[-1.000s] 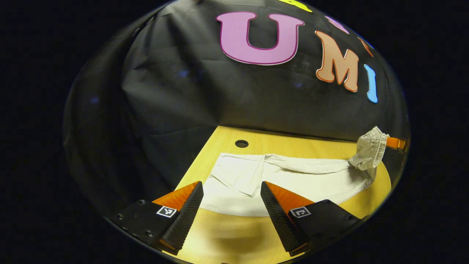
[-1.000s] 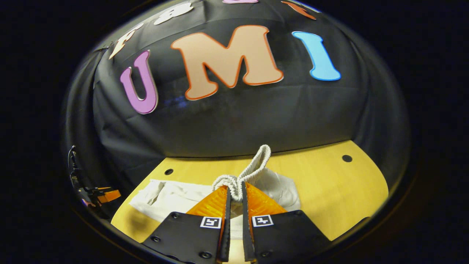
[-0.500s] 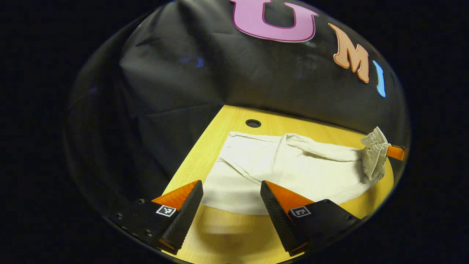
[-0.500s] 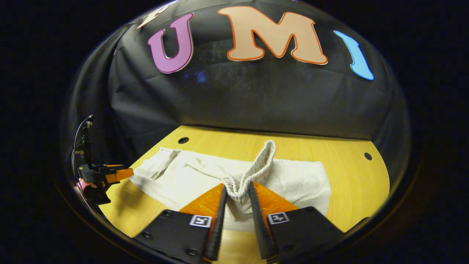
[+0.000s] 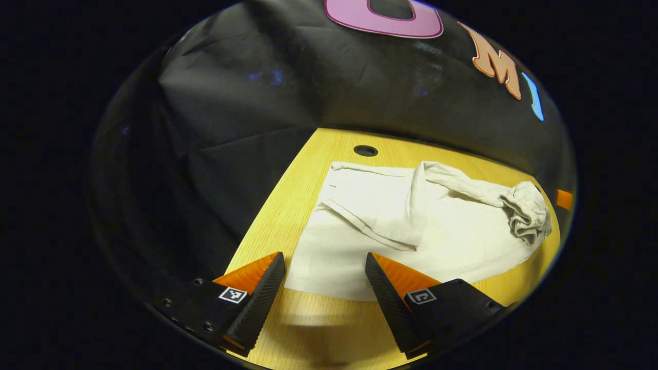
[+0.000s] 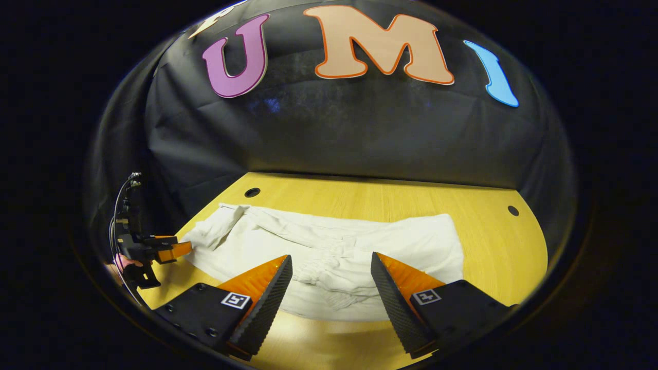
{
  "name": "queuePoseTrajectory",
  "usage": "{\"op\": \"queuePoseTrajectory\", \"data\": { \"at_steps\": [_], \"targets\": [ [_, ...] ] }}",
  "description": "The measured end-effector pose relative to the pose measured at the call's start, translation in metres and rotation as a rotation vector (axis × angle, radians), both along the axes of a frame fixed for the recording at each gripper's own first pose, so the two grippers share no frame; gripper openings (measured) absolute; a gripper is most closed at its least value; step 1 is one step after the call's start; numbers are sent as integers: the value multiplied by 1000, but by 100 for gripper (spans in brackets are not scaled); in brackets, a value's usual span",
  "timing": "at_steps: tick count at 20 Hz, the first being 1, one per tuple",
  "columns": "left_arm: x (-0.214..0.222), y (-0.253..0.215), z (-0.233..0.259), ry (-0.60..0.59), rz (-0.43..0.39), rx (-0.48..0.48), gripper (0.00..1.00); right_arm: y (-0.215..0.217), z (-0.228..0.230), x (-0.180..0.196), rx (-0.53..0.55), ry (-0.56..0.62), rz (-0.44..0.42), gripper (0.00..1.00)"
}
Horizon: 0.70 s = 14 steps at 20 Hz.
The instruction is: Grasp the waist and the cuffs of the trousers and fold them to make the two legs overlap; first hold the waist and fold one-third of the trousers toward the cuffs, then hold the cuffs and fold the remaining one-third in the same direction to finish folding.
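Trousers flat on the counter, both grippers empty above its near edge.

The trousers [image 6: 354,246] lie lengthwise across the counter [image 6: 493,257], pale and rumpled, with the gathered waist [image 5: 527,216] slumped in a loose heap on top of the cloth. In the left gripper view, a flap lies turned over near the cuffs [image 5: 354,177]. The cloth looks light, thin and limp, so it should sag and crease wherever it is lifted; the thick elastic waist and the hemmed cuff edges are probably the firmest places to pinch. The legs may not lie squarely one over the other, though the fisheye makes this hard to judge. The right gripper [image 6: 331,290] hangs over the waist with its fingers spread and holding nothing. The left gripper [image 5: 324,285] hovers by the cuff end, fingers likewise spread.
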<state>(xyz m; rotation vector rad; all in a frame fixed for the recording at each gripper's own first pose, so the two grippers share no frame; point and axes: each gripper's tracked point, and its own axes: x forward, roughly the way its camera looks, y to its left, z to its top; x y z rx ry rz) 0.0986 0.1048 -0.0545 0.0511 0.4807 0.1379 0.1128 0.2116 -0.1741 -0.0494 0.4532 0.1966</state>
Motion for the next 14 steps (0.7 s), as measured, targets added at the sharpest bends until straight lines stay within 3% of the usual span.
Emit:
{"op": "queuePoseTrajectory", "data": {
  "at_steps": [7, 13, 14],
  "targets": [
    [0, 2, -3, 12, -10, 15, 99, -31, 9, 2, 10, -23, -85, 98],
    [-5, 3, -1, 27, -52, 17, 91, -41, 17, -5, -5, -53, -107, 98],
    [-5, 5, 2, 27, -69, 21, 85, -41, 16, -6, 4, -51, -110, 98]
  ]
}}
